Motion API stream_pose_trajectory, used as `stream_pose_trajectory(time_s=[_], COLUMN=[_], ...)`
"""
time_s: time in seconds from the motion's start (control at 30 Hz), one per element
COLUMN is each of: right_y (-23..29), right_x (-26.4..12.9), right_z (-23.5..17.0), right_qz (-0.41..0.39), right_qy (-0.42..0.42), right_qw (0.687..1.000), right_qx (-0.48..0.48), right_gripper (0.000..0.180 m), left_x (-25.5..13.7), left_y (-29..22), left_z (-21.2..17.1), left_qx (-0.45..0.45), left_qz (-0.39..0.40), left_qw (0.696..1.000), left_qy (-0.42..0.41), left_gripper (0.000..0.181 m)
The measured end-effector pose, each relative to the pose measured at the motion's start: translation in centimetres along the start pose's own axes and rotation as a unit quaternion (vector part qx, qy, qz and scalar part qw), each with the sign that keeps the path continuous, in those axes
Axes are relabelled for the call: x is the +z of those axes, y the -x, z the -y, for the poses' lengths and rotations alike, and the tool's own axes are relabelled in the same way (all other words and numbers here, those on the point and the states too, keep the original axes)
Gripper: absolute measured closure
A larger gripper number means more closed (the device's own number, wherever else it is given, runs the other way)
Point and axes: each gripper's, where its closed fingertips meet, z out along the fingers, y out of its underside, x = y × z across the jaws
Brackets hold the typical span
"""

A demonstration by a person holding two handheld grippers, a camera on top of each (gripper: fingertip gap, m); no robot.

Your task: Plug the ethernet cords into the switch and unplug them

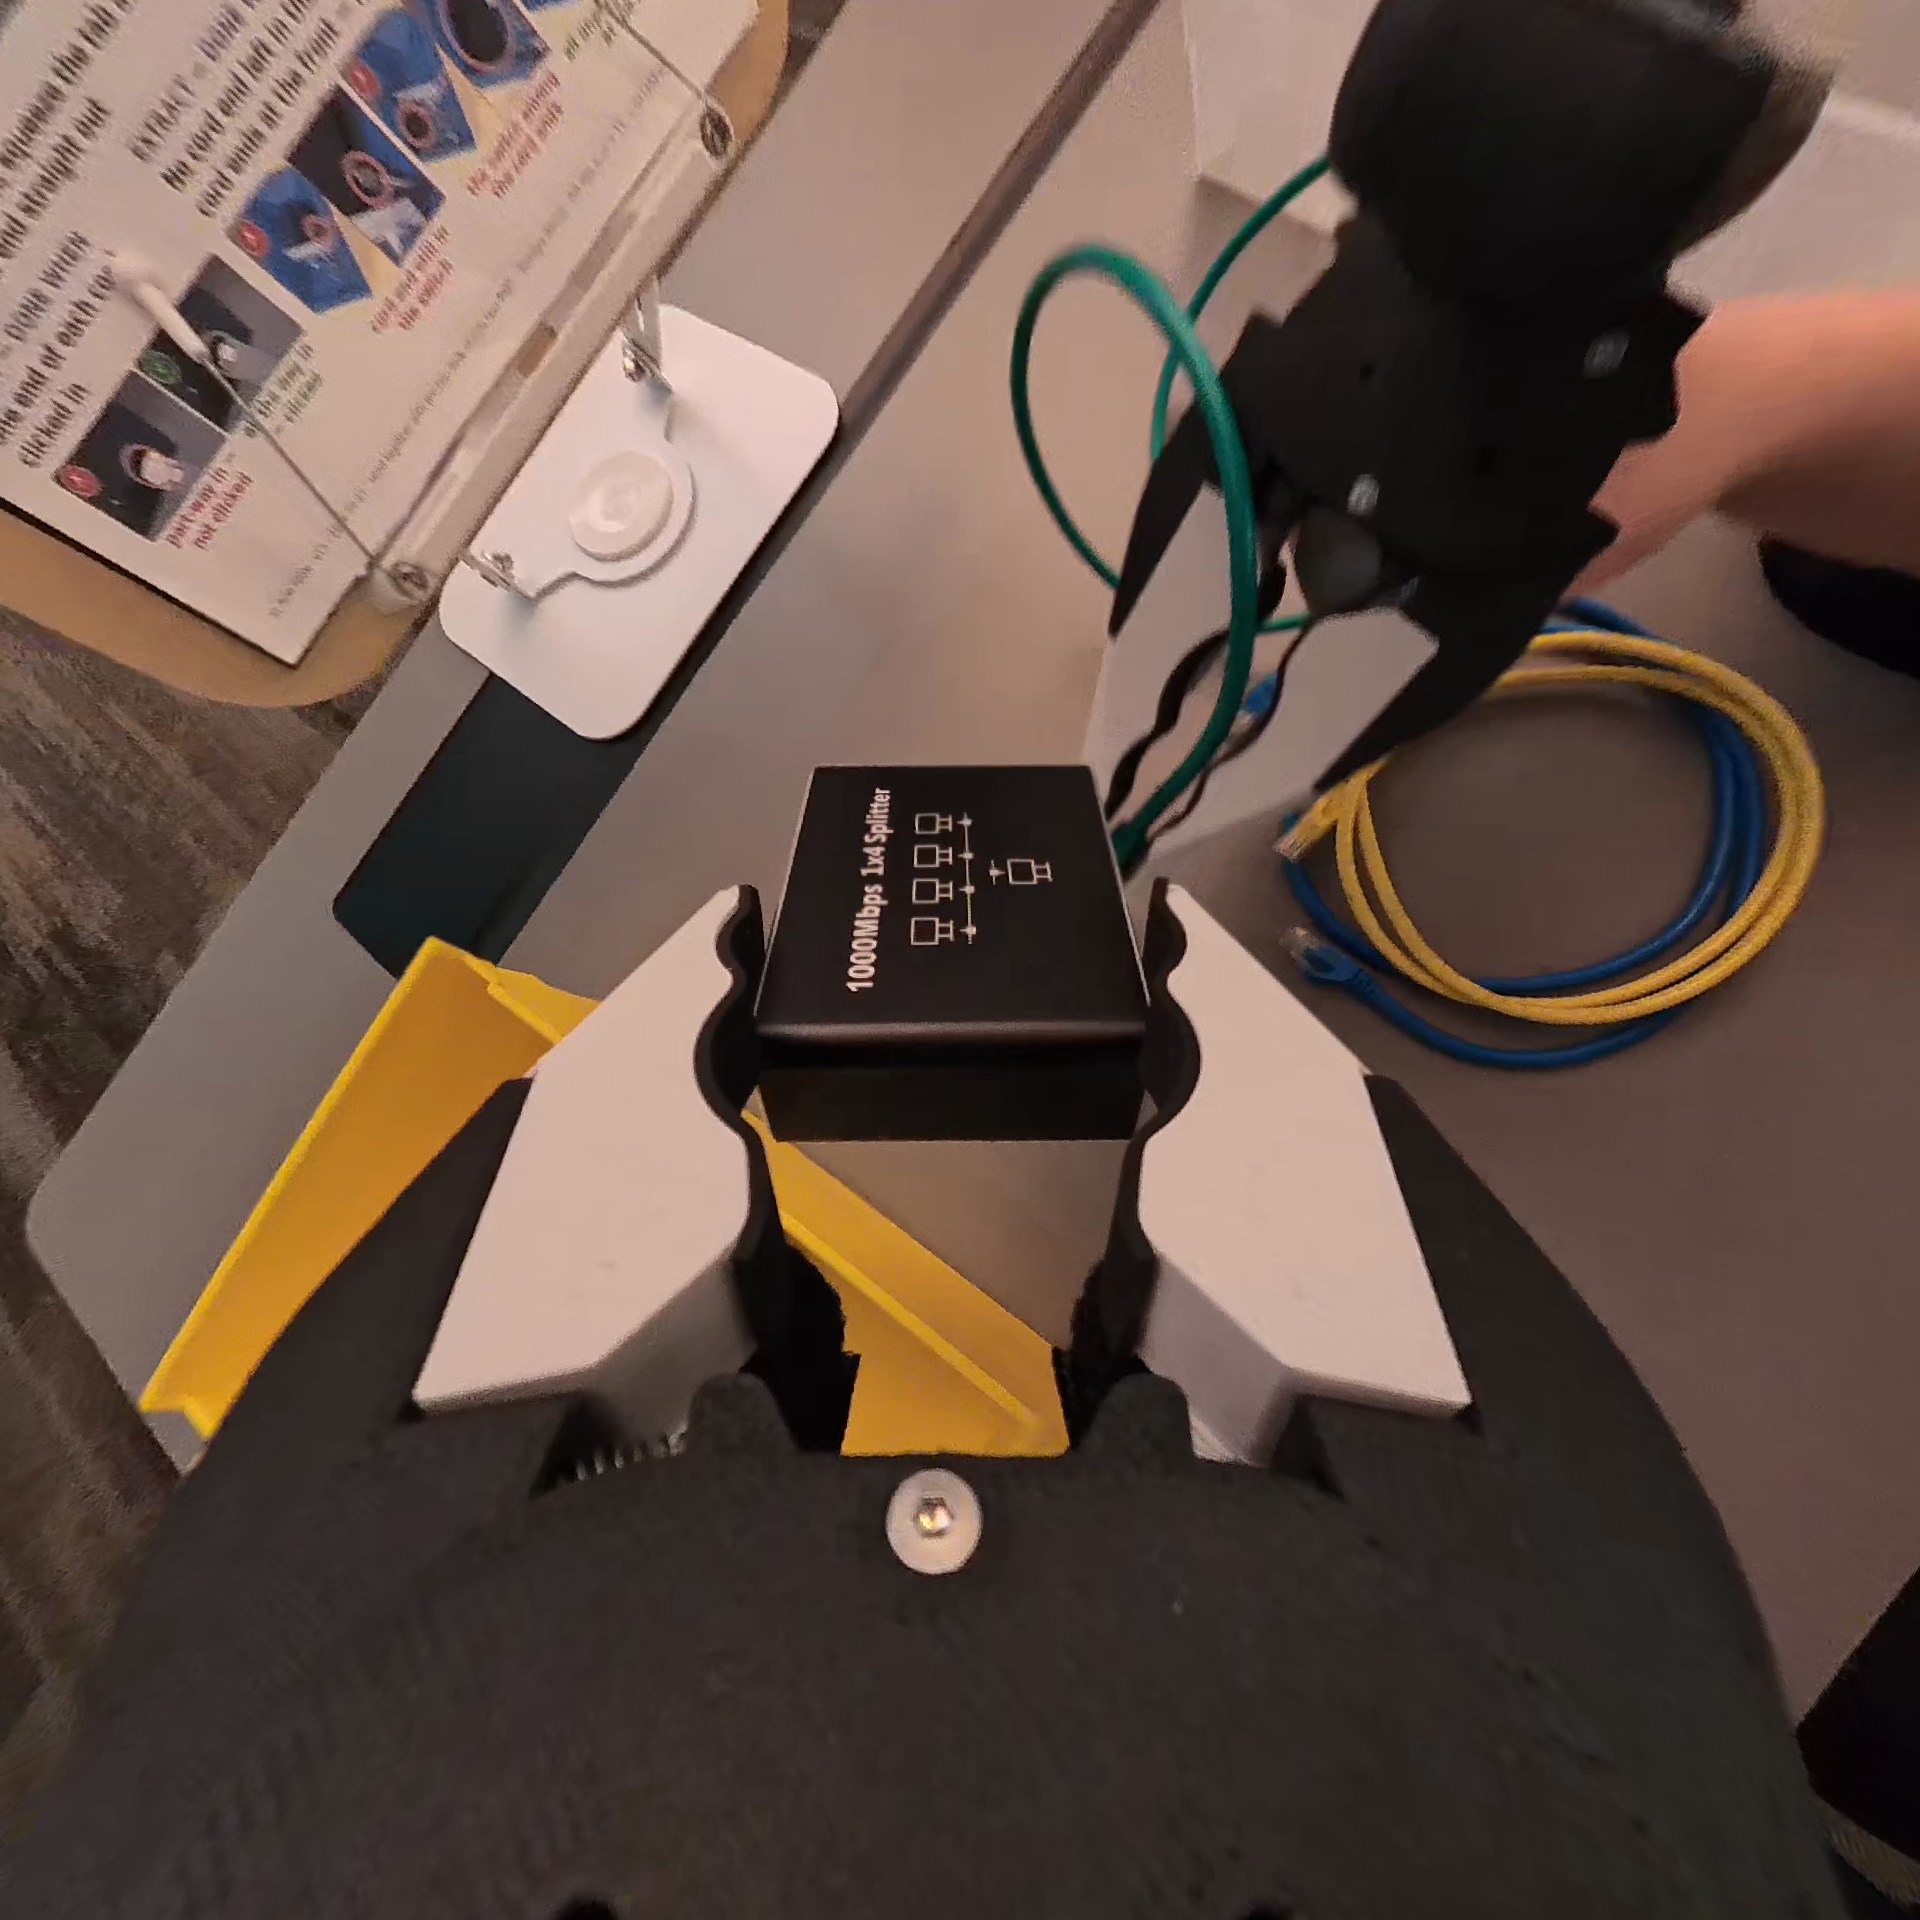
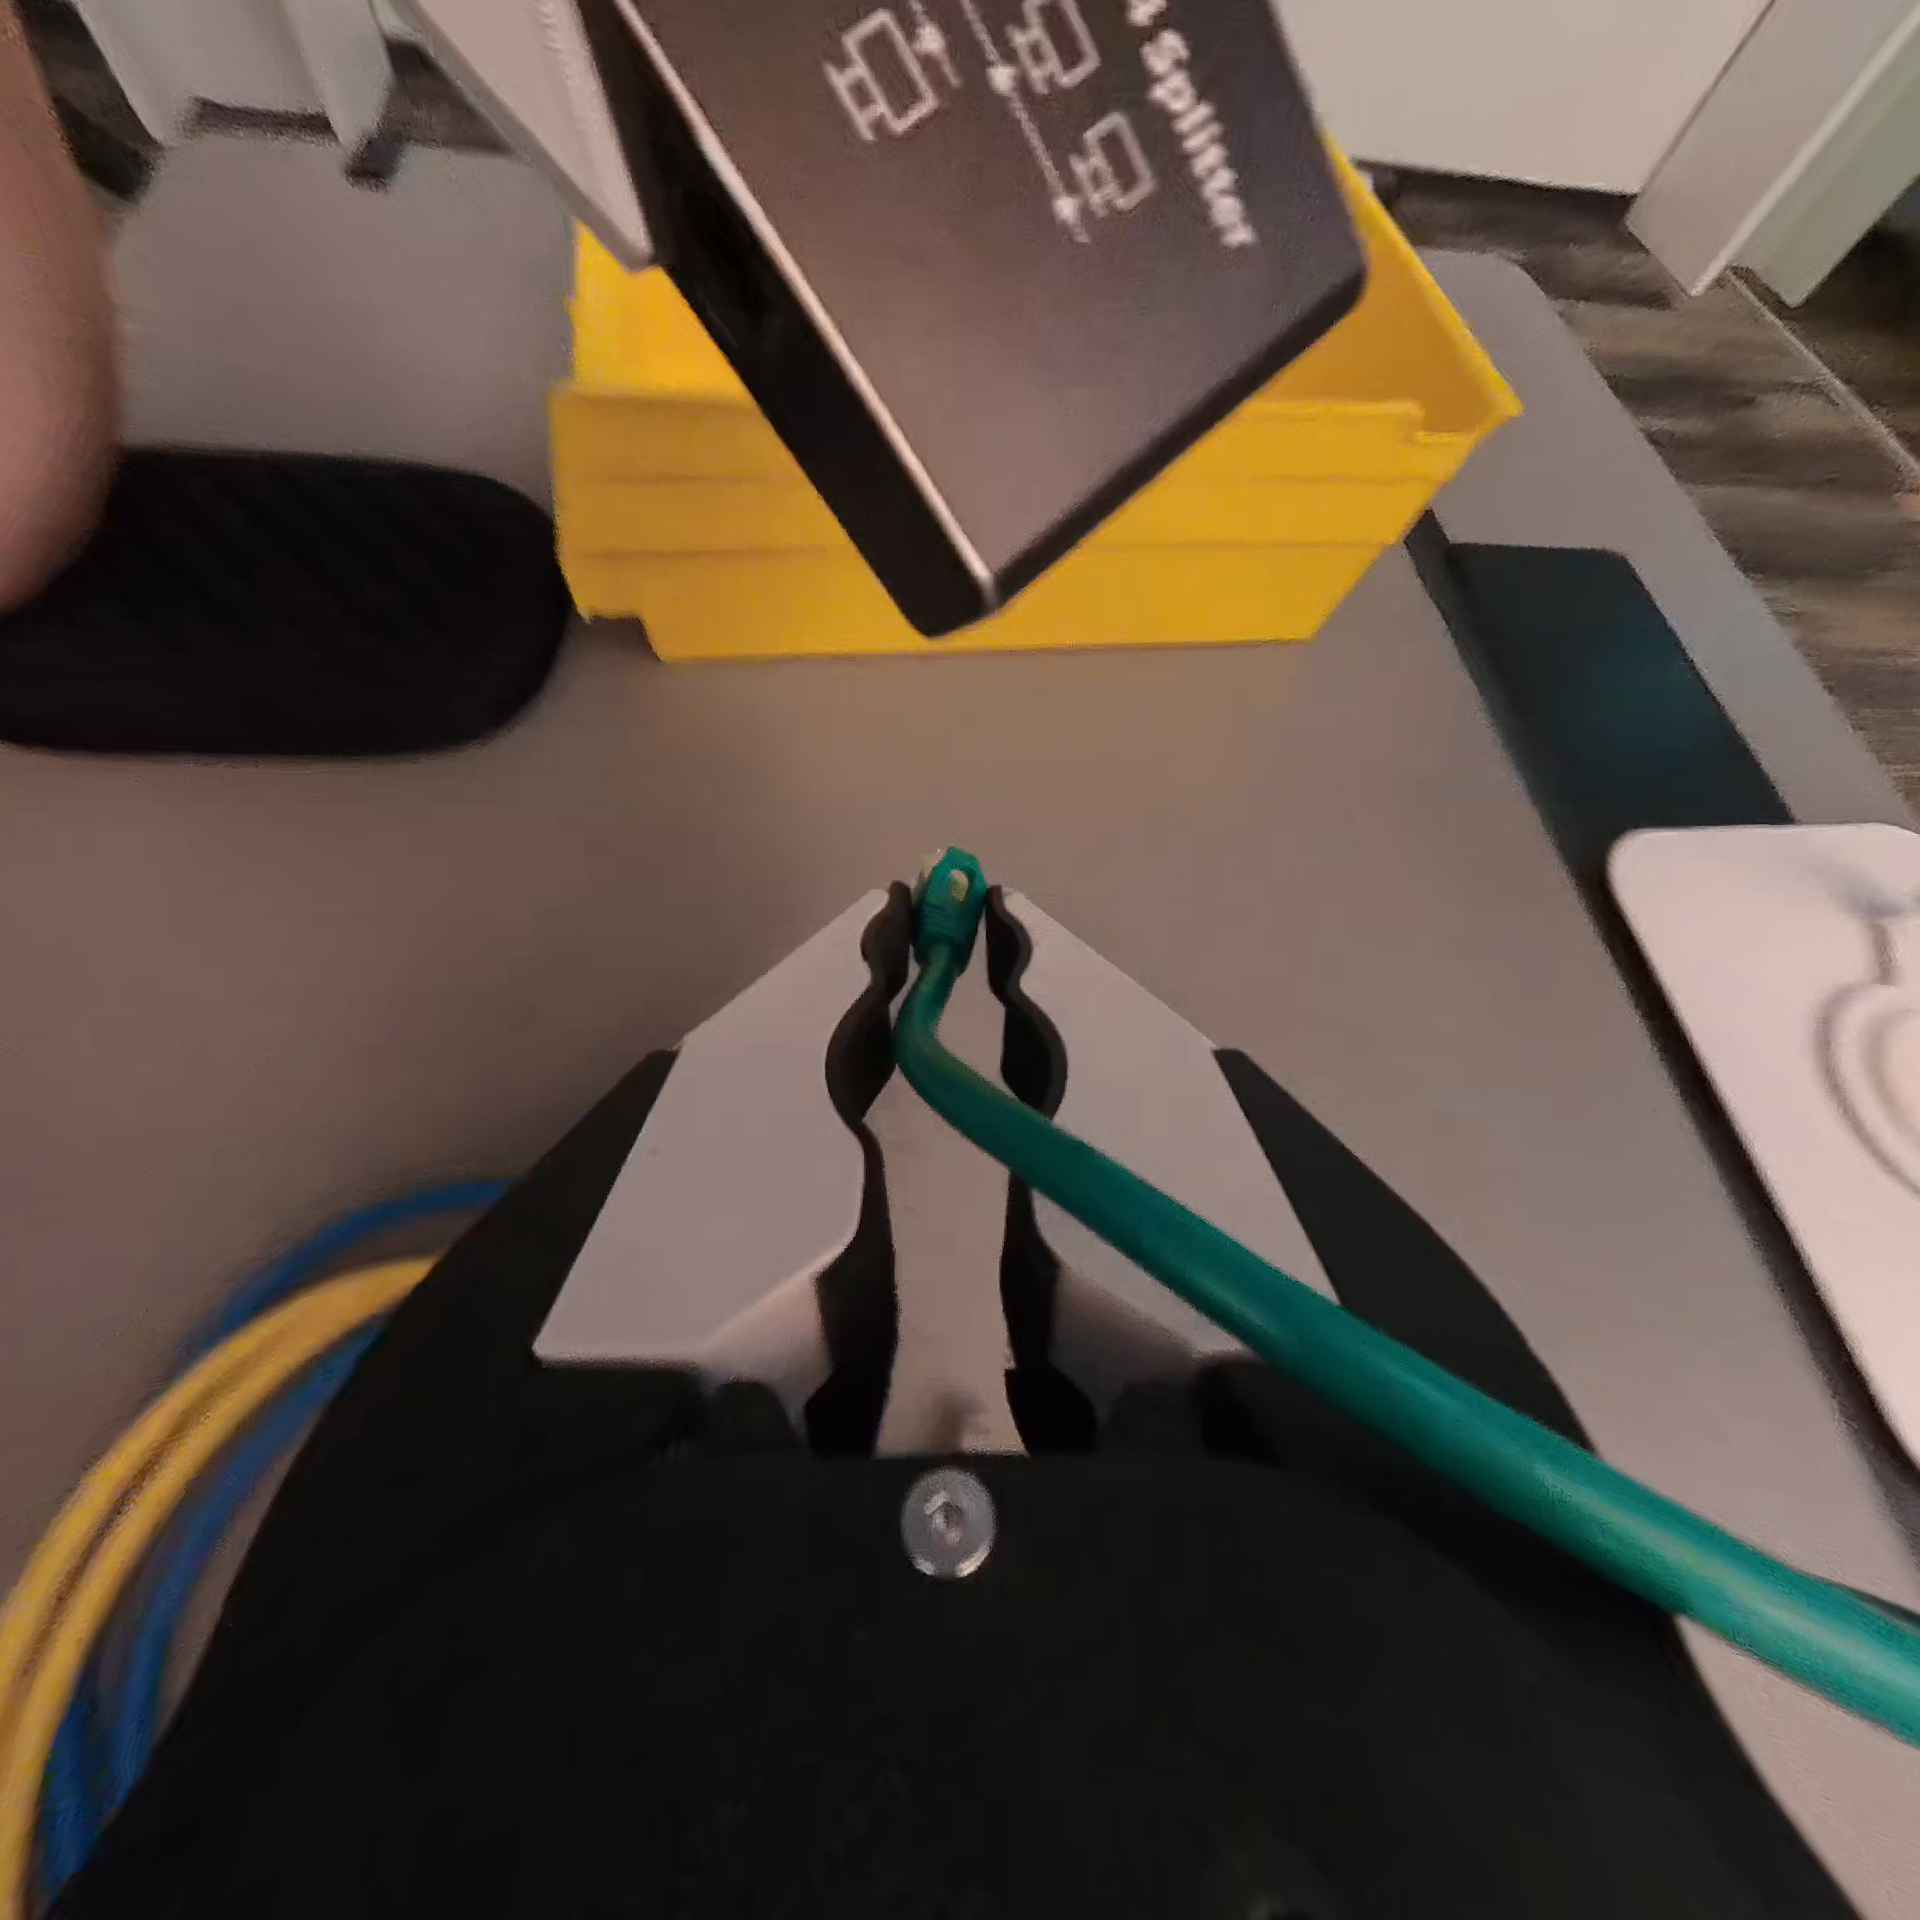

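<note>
Left wrist view: the black switch [image 1: 951, 935] is clamped by the left tool [image 1: 954, 977] above the grey tabletop [image 1: 1558, 1195]. The green cord [image 2: 1195, 1226] plug is pinched by the right tool [image 2: 940, 914], near coiled blue and yellow cords [image 1: 1621, 987].

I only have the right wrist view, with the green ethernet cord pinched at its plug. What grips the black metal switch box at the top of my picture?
Observer: The left gripper, shut on the black metal switch box by its two long sides.
Operator: Is any cord plugged in yet?
Observer: I cannot tell; the port faces are hidden. The coiled blue ethernet cord and yellow ethernet cord have a free plug each on the grey table.
Operator: Where does my green cord run?
Observer: The green ethernet cord loops up behind the right gripper.
</note>
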Motion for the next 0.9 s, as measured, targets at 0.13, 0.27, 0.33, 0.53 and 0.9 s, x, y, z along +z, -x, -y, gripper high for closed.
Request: stream_pose_trajectory(time_s=[0.13,0.27,0.33,0.53,0.9], right_y=[2.1,2.3,2.2,0.4,-0.7], right_x=[1.1,0.4,-0.5,-3.6,-5.8], right_z=[3.3,6.6,8.0,9.4,8.9], right_qz=[0.008,0.006,0.001,-0.085,-0.141], right_qy=[-0.056,-0.165,-0.217,-0.244,-0.155], right_qw=[0.997,0.979,0.967,0.964,0.978], right_qx=[0.044,0.120,0.135,0.065,-0.005], right_gripper=[0.167,0.167,0.167,0.167,0.167], left_x=[-1.7,-2.7,-3.1,-3.1,-0.8], left_y=[0.0,-0.8,-1.4,-3.1,-3.8], left_z=[0.9,2.0,2.9,4.0,4.0], left_qx=[-0.010,-0.020,-0.022,-0.010,0.044], left_qz=[-0.013,-0.043,-0.064,-0.106,-0.063], left_qw=[0.999,0.995,0.992,0.985,0.991], left_qy=[-0.043,-0.085,-0.110,-0.139,-0.109], left_gripper=[0.109,0.108,0.109,0.108,0.108])
